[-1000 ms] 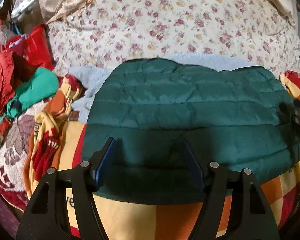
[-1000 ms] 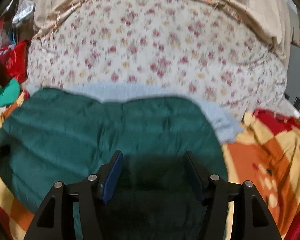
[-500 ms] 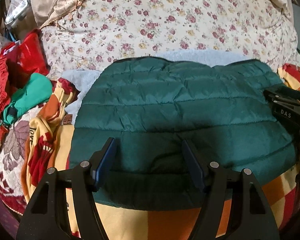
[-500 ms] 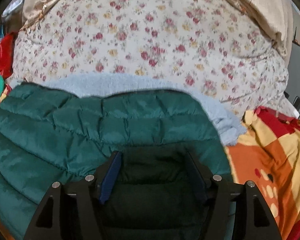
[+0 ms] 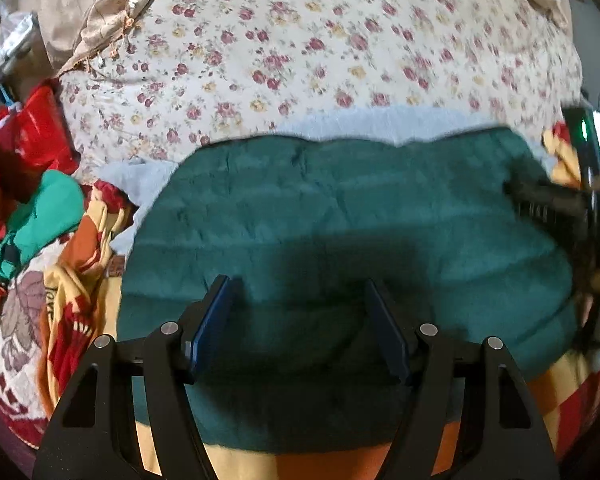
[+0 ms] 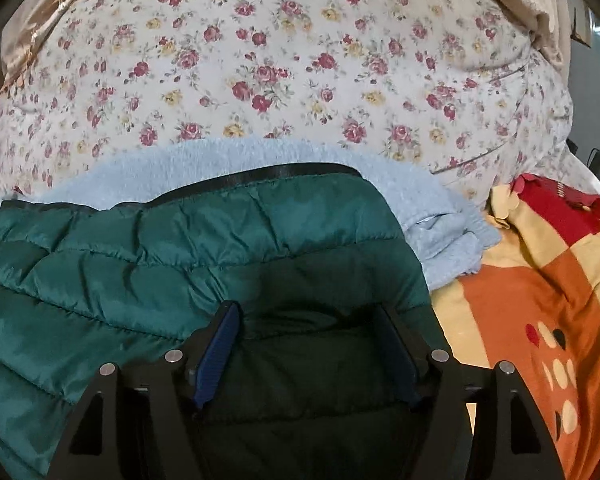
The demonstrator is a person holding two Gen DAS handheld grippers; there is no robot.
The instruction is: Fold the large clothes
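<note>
I see the green quilted jacket (image 6: 180,264) filling the frame's lower centre on the checked blanket (image 6: 540,280), my left gripper (image 5: 300,324) standing apart, empty, my right gripper (image 6: 306,354) opening, nothing pinched.

1. Quilted jacket (image 6: 180,264): dark green, black trim at 12 o'clock edge.
2. Fleece (image 6: 220,160): pale blue.
3. Duvet (image 6: 284,60): white, red and yellow roses.
4. Blanket (image 6: 540,280): orange, cream, red checks.
5. Gripper pads (image 5: 210,320): blue.
</note>
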